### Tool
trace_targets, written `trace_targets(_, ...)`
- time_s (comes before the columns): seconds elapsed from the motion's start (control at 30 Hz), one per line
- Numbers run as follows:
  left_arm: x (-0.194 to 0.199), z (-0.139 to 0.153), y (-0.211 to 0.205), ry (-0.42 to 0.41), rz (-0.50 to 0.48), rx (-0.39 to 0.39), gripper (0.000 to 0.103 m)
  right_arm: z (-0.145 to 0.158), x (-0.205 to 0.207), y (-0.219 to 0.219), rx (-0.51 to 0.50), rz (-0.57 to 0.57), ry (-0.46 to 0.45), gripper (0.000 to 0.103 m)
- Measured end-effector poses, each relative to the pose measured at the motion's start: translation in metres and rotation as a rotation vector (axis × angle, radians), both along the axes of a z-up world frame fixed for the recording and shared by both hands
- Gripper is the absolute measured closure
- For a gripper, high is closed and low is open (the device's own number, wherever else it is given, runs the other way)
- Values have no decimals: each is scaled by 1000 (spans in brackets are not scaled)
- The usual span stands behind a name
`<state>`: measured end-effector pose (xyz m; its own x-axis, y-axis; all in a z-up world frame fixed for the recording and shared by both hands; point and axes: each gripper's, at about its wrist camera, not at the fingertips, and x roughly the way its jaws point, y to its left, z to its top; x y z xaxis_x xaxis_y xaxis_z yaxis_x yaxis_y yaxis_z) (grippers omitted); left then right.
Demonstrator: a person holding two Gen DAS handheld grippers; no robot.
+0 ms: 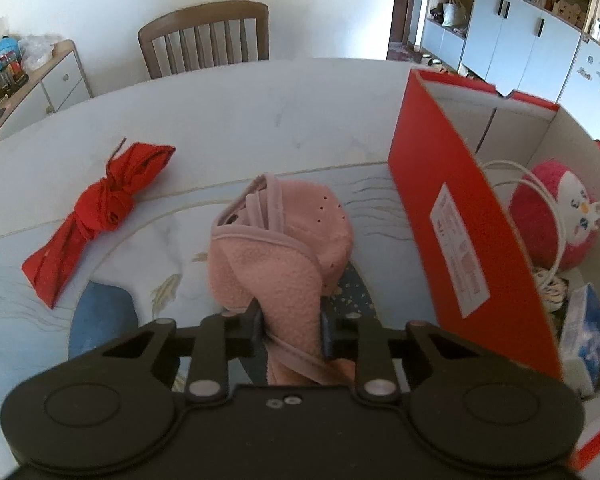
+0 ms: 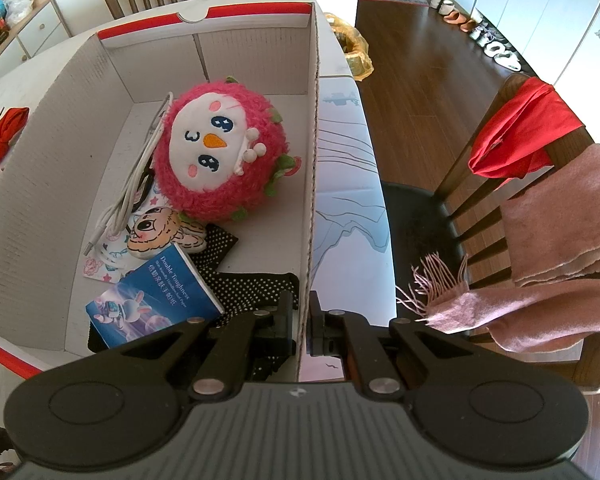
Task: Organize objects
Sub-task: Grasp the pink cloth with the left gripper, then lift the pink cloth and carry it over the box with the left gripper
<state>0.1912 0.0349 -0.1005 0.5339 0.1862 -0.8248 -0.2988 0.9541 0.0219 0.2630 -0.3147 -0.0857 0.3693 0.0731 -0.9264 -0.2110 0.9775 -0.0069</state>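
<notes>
The left hand-held gripper [image 1: 290, 330] is clenched on the pink fleece cloth [image 1: 278, 236] lying on the desk [image 1: 240, 120] – lift it clear over the red box [image 1: 452, 200] wall, which the right hand-held gripper [image 2: 300, 322] pinches steady

A brown wooden slat-back chair [image 1: 204, 36] is standing at upper left; pale blue cabinets [image 1: 516, 36] are lining the upper right; dark wooden floorboards [image 2: 412, 80] are showing upper right.
</notes>
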Motion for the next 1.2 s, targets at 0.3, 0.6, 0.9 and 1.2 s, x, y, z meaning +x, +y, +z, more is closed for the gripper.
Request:
trace_targets(0.3,-9,44,-5,-67,-74,-74,79,0,1,2,-1,5,-6,97)
trace_targets(0.6,-13,100,-18,-175,-169,-74,80,1,0,2,-1,5,-7,97)
trace_targets(0.9,8,129,-55,-226,-292,-98,80,1,1,2,-1,5,-9,97)
trace_targets(1.2,41,117,-109,-201,-412,-93,79,1,1,2,-1,6,-10,97)
